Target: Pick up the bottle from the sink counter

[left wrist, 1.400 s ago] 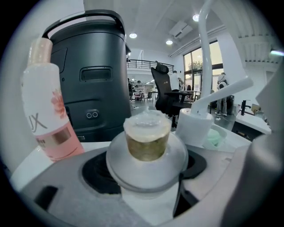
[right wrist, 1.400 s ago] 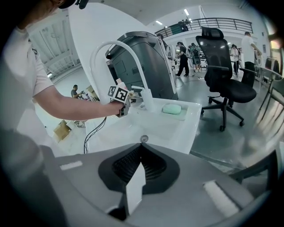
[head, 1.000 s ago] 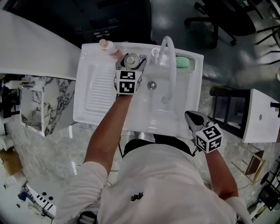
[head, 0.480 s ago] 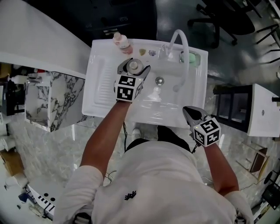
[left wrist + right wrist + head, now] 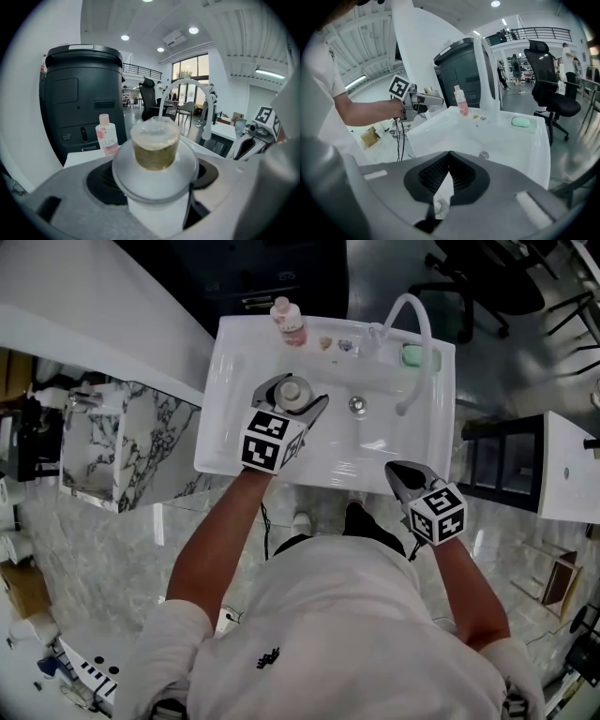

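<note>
- Left claw [image 5: 293, 393] stands wide apart and is clamped on the bottle [image 5: 154, 171], one jaw on each side of its white body.
- Right claw [image 5: 396, 471] has its jaws pressed together with nothing between them. It hovers at the near edge of the bench, well apart from the left one.
- The bottle hangs above the white sink bench [image 5: 234, 423], over the line where the ribbed drainboard meets the basin, clear of the surface.
- At the back rim stands a pink bottle [image 5: 288, 322], with the curved white faucet [image 5: 412, 320] and a green soap bar [image 5: 415, 355] off to the right, and the drain [image 5: 357, 405] in the basin.
- Around it: pale marble floor [image 5: 112, 549], a black office chair [image 5: 469, 287] behind, and a dark bin [image 5: 79, 93] beyond the sink.
- The bottle is upright, long axis near vertical, its yellowish film-wrapped cap pointing up at the head camera.
</note>
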Demonstrator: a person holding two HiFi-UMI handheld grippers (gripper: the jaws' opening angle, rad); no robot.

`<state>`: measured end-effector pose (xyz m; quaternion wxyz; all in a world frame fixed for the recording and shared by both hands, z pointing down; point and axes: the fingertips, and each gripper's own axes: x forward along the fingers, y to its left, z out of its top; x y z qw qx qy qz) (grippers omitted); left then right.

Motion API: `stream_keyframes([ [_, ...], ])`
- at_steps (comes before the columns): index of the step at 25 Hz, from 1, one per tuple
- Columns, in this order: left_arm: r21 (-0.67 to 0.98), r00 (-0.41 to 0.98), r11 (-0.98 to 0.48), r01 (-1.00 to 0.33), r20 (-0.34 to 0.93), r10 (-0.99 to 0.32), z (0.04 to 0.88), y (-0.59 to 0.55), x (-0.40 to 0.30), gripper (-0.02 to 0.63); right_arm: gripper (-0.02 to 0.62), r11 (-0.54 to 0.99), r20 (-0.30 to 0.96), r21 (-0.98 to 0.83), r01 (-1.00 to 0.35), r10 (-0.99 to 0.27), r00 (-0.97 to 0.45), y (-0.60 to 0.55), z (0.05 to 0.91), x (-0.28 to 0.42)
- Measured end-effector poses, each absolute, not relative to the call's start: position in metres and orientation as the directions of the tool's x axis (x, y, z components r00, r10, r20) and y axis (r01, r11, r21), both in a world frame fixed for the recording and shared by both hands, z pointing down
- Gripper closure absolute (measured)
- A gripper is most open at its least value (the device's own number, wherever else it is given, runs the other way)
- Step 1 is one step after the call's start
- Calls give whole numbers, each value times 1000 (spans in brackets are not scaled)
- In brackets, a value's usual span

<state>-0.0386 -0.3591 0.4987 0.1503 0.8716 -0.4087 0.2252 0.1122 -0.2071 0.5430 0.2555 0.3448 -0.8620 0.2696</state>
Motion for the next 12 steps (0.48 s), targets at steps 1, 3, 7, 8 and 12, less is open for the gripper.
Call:
stream_keyframes([
  [1,82,571,-626,-776,513,-641,494,-352,-42,265,584,619,624,-288,-731,-458,-634,-204,541,107],
  [3,89,584,-636,-767,509,-632,485,-338,-50,265,584,621,618,-287,-730,-462,-636,-197,537,97],
  [7,91,607,-659,-747,498,-619,469,-311,-65,265,584,627,607,-279,-727,-471,-640,-183,533,77],
  [8,92,613,-664,-742,494,-617,466,-305,-68,265,584,629,605,-277,-726,-473,-640,-179,532,73],
  [12,91,629,-681,-726,487,-605,455,-278,-83,265,584,633,598,-275,-724,-477,-644,-160,530,55],
])
